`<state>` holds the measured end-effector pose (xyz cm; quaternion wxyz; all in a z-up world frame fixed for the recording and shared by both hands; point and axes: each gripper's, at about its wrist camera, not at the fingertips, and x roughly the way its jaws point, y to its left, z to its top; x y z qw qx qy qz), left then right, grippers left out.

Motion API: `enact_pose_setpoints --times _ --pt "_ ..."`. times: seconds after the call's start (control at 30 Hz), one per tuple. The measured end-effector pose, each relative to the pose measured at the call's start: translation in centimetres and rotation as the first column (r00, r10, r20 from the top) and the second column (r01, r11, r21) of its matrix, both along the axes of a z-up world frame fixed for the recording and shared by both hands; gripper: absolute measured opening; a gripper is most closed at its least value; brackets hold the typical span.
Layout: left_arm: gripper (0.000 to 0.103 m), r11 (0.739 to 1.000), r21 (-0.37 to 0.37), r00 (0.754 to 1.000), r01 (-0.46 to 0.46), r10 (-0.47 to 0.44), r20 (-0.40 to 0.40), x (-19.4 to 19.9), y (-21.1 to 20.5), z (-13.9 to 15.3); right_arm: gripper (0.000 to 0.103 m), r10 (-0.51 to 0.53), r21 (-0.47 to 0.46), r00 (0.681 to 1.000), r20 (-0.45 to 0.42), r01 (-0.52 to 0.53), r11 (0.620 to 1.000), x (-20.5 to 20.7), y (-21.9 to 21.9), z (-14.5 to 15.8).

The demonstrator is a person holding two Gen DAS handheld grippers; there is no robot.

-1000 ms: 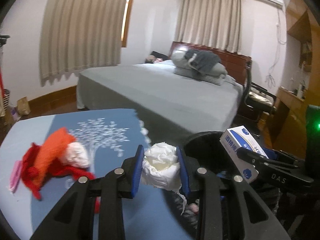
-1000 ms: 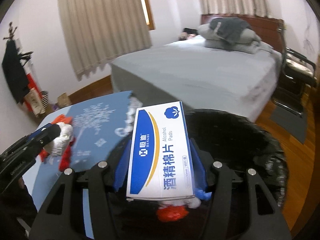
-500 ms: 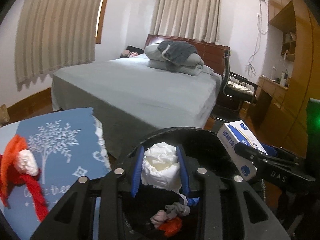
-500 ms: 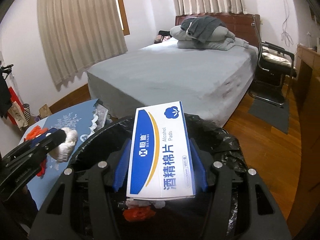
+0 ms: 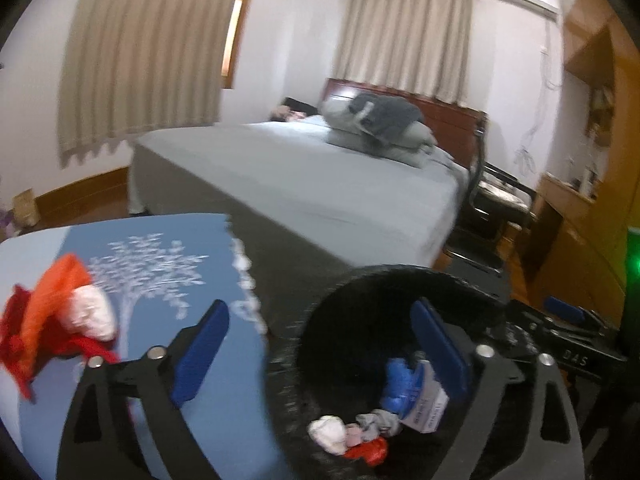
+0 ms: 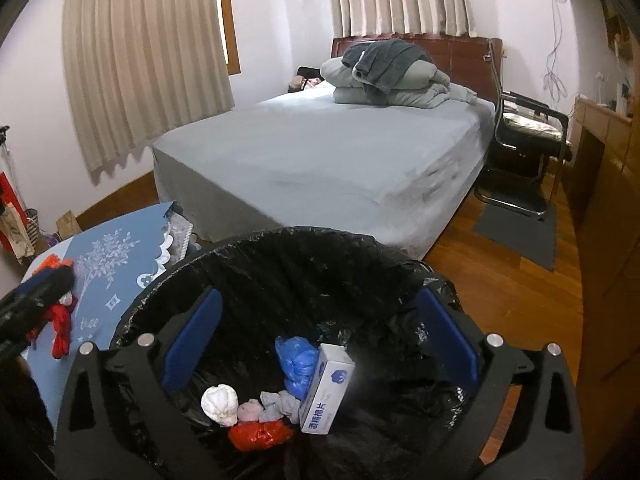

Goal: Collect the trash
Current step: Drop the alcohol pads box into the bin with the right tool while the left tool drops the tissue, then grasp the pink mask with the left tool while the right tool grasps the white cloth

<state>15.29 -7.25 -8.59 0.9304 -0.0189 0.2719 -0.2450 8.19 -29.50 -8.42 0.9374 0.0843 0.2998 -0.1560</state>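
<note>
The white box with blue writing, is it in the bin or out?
In. The box stands among crumpled trash in the black-lined bin.

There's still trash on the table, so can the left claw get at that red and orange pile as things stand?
Probably yes. The left claw is open and empty, and the red and orange pile lies uncovered on the blue tablecloth, with nothing between them.

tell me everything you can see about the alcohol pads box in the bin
The alcohol pads box is a small white cardboard carton with blue print and Chinese characters. It lies tilted inside the black-lined trash bin, leaning against a crumpled blue bag, with grey wads at its lower end. Neither claw touches it.
</note>
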Motion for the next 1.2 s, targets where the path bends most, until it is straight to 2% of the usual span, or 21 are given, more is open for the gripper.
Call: enact_pose_setpoints --times 0.27,0.5,0.83,1.0,1.2 --pt "0.096 0.984 0.041 0.984 -0.173 0.172 0.035 -0.4 7.1 0.5 0.097 0.097 0.011 0.995 0.01 -0.097 0.995 2.1 4.7 0.4" --pt "0.096 0.941 0.081 0.944 -0.33 0.326 0.061 -1.0 13.9 0.5 0.097 0.236 0.031 0.971 0.025 -0.237 0.971 5.3 11.1 1.0" --pt "0.096 0.88 0.128 0.889 -0.458 0.455 0.058 -1.1 20.9 -1.1 0.097 0.387 0.031 0.922 0.013 -0.387 0.921 8.8 19.2 0.7" --pt "0.095 0.855 0.142 0.867 -0.498 0.496 0.052 -1.0 23.6 -1.8 0.097 0.429 0.024 0.903 -0.005 -0.429 0.903 10.2 22.0 0.0" --pt "0.093 0.814 0.146 0.826 -0.562 0.563 0.04 0.2 27.2 -2.7 0.097 0.452 0.013 0.891 -0.03 -0.452 0.892 12.5 24.1 -1.3"
